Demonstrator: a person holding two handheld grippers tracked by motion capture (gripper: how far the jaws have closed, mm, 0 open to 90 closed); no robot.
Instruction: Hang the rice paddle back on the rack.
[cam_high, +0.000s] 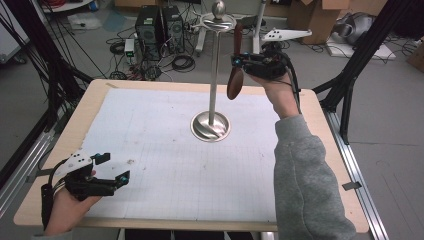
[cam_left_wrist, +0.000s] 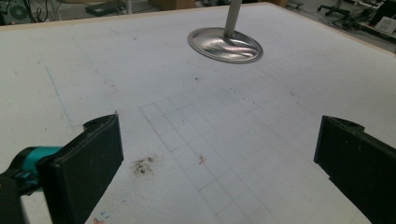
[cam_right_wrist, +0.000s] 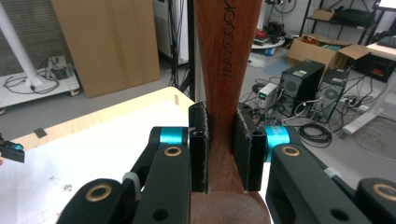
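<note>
Right gripper (cam_high: 239, 60) jaws pinched narrow on a wooden spoon (cam_high: 235, 75), pads on its handle, bowl hanging below the jaws and handle top above them, just beside the pole of the metal stand (cam_high: 214, 85), whose top ring (cam_high: 218, 21) sits above and close ahead. Left gripper (cam_high: 111, 168) jaws wide, nothing between them, low over the white mat (cam_high: 165, 150). Stand base (cam_left_wrist: 225, 45) lies well ahead of the left jaws, with a dirt smudge (cam_left_wrist: 144, 164) just inside the left pad.
</note>
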